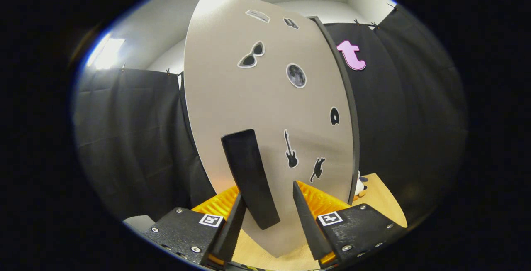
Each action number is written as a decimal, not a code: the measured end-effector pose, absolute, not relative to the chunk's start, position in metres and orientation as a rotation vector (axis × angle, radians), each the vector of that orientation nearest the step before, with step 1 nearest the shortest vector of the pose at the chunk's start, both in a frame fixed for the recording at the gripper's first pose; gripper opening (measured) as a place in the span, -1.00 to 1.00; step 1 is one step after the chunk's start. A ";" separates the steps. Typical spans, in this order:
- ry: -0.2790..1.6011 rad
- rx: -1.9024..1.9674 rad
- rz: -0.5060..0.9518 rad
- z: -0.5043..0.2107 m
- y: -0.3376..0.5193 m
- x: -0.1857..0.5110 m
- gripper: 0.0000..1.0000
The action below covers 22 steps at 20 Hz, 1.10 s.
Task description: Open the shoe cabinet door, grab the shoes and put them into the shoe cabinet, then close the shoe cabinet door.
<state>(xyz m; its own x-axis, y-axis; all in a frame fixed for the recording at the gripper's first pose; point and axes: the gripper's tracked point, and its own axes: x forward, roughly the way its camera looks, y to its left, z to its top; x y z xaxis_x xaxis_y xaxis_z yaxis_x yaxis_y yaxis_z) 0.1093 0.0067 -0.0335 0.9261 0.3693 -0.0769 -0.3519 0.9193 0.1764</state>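
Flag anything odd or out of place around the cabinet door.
Nothing stands out. The cabinet door looks intact, its stickers flat, and its black handle sits between the open fingers of the gripper.

No words or numbers to read here. Picture stickers on the shoe cabinet door [232,96]: sunglasses [251,55], moon [296,75], guitar [291,150], cat [317,169] (the far ones blur). Square coded tags [211,220] sit on the gripper [267,190], its fingers spread around the handle [249,167].
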 end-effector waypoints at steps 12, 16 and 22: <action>0.104 0.095 0.442 -0.033 0.031 0.123 0.41; 0.088 0.049 0.461 -0.032 0.040 0.130 0.42; 0.089 0.045 0.449 -0.035 0.048 0.141 0.44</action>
